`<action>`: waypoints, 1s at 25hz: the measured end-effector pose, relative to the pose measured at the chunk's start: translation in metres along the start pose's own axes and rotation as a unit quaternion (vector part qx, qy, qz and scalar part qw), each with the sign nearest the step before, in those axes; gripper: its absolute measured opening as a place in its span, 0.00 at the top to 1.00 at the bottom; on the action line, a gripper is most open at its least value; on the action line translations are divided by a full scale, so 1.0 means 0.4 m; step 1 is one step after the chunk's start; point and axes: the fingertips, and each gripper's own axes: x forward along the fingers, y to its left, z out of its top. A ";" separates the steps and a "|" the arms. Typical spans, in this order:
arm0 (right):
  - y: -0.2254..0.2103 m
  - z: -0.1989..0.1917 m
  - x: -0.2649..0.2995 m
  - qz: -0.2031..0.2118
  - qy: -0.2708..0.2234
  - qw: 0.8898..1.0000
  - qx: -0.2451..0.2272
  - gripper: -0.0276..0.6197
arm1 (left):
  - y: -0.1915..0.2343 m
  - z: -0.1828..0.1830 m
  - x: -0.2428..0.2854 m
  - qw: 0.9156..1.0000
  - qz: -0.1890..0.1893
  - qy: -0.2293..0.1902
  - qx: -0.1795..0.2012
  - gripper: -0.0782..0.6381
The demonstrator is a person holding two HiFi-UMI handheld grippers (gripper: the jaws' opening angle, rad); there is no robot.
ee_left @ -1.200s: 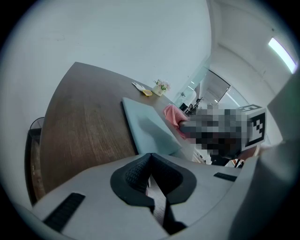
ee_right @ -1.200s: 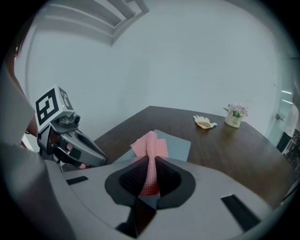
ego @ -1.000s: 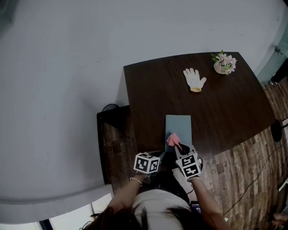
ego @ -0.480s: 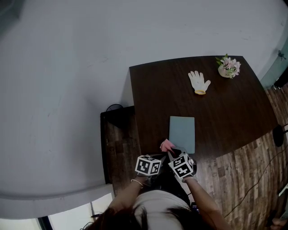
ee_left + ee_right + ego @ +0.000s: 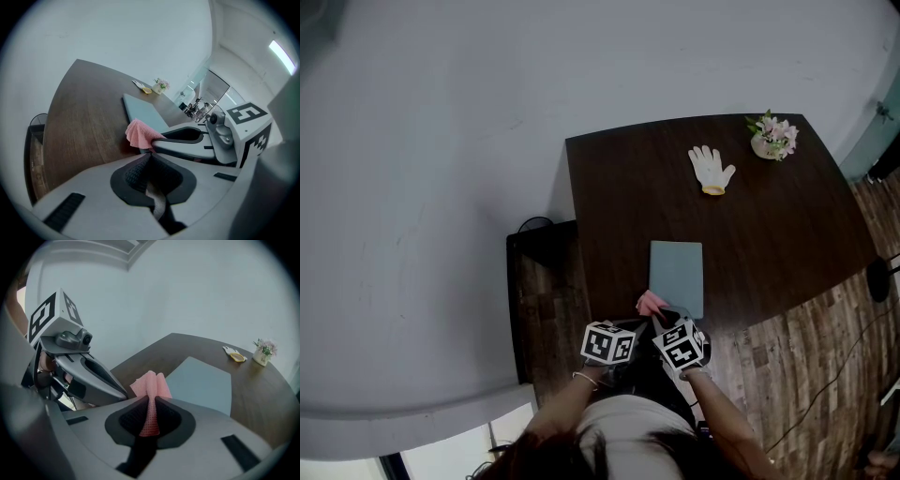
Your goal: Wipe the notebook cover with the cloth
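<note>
The dark wooden table [image 5: 769,225] has the notebook [image 5: 676,277] lying flat and closed on it, close to the edge nearest the person. Its long axis runs away from the person toward the far side of the table, with one short end facing the grippers. I cannot tell which long edge is the spine. The right gripper [image 5: 150,401] is clenched on the pink cloth [image 5: 151,385], which sticks up out of the pads in a bunched fold. In the head view the cloth sits at the table edge just off the notebook's near-left corner, beside the cover rather than on it. The left gripper [image 5: 149,157] hangs next to the right one with its jaws pressed together and nothing in them. As I judge it, the cloth is in hand but not touching the cover at this moment. The pictures give no sign of how much of the cover has been wiped, so the passes over it look left to do. A white glove [image 5: 711,169] and a small flower pot [image 5: 772,134] lie well apart at the far end.
</note>
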 end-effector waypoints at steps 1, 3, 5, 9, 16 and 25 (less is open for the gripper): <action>-0.005 -0.003 -0.002 -0.002 0.000 1.000 0.003 0.89 | -0.002 0.001 0.002 1.000 -0.001 0.001 0.001 0.87; -0.018 -0.010 -0.008 -0.008 0.000 1.000 0.009 0.89 | -0.005 0.002 0.008 1.000 -0.003 0.003 0.003 0.87; -0.033 -0.020 -0.014 -0.014 -0.002 1.000 0.014 0.89 | -0.009 0.002 0.013 1.000 -0.004 0.005 0.004 0.87; -0.061 -0.041 -0.029 -0.028 -0.001 0.999 0.030 0.89 | -0.014 0.003 0.022 1.000 -0.007 0.007 0.008 0.87; -0.100 -0.066 -0.052 -0.049 -0.003 0.998 0.051 0.89 | -0.023 0.013 0.037 1.000 -0.011 0.007 0.013 0.87; -0.144 -0.096 -0.083 -0.071 -0.001 0.995 0.076 0.89 | -0.033 0.022 0.054 1.000 -0.017 0.014 0.018 0.87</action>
